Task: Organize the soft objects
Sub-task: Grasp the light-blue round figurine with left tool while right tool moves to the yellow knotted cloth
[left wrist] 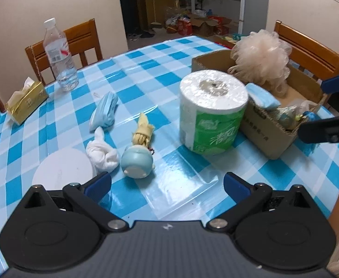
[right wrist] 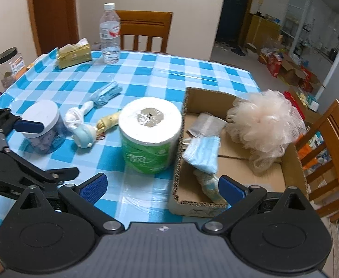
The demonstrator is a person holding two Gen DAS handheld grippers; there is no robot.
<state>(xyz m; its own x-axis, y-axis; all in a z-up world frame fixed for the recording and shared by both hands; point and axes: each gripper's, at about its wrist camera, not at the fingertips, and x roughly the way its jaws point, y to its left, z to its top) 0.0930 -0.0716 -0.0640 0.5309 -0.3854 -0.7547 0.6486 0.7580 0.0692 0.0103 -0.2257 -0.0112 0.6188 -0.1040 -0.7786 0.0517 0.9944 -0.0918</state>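
A cardboard box [right wrist: 180,150] [left wrist: 257,125] stands at the table's right. It holds a pink bath pouf [right wrist: 265,125] [left wrist: 261,58], a blue face mask [right wrist: 204,154] [left wrist: 263,97] leaning on its near wall, and a sock [right wrist: 210,184]. On the blue checked cloth lie a toilet paper roll [left wrist: 212,111] [right wrist: 149,134], a blue plush toy [left wrist: 137,159] [right wrist: 83,136], a white sock [left wrist: 102,153] [right wrist: 74,115] and a blue mask bundle [left wrist: 104,112] [right wrist: 105,93]. My left gripper [left wrist: 167,185] is open and empty above the cloth. My right gripper [right wrist: 162,188] is open and empty over the box's near corner.
A water bottle [left wrist: 59,55] [right wrist: 110,37] and a gold tissue pack [left wrist: 27,102] [right wrist: 74,54] stand at the far left. A white-lidded jar [right wrist: 42,127] [left wrist: 62,171] sits under my left gripper. Wooden chairs [left wrist: 313,51] ring the table.
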